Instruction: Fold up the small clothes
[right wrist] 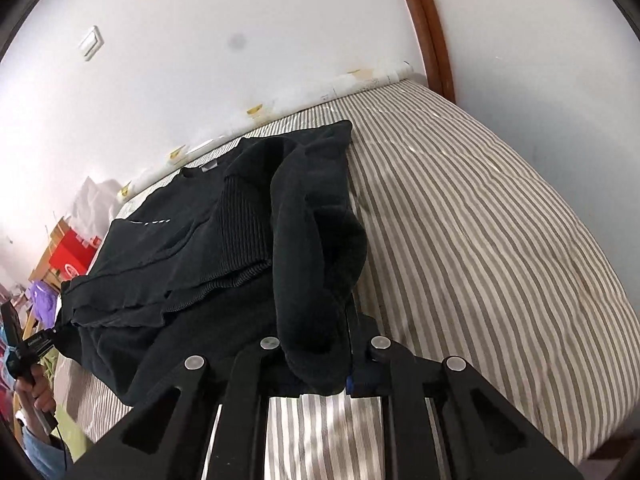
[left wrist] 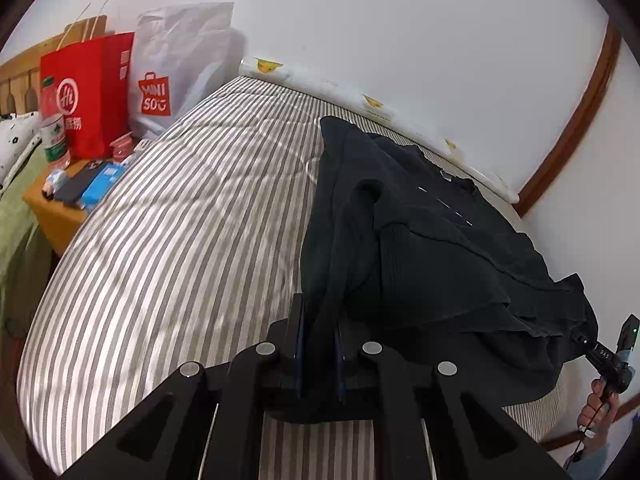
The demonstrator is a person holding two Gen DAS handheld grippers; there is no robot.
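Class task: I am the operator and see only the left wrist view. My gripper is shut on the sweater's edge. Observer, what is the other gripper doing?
Observer: The right gripper is also shut on the black sweater; a thick roll of fabric fills its jaws.
Operator: Does the bed continue beyond the sweater on that side?
Observer: Yes, bare striped bedsheet stretches right of the sweater, up to a brown wooden frame.
Operator: Anything on the wall I miss?
Observer: A white wall switch sits high on the wall, up at the left of the right wrist view.
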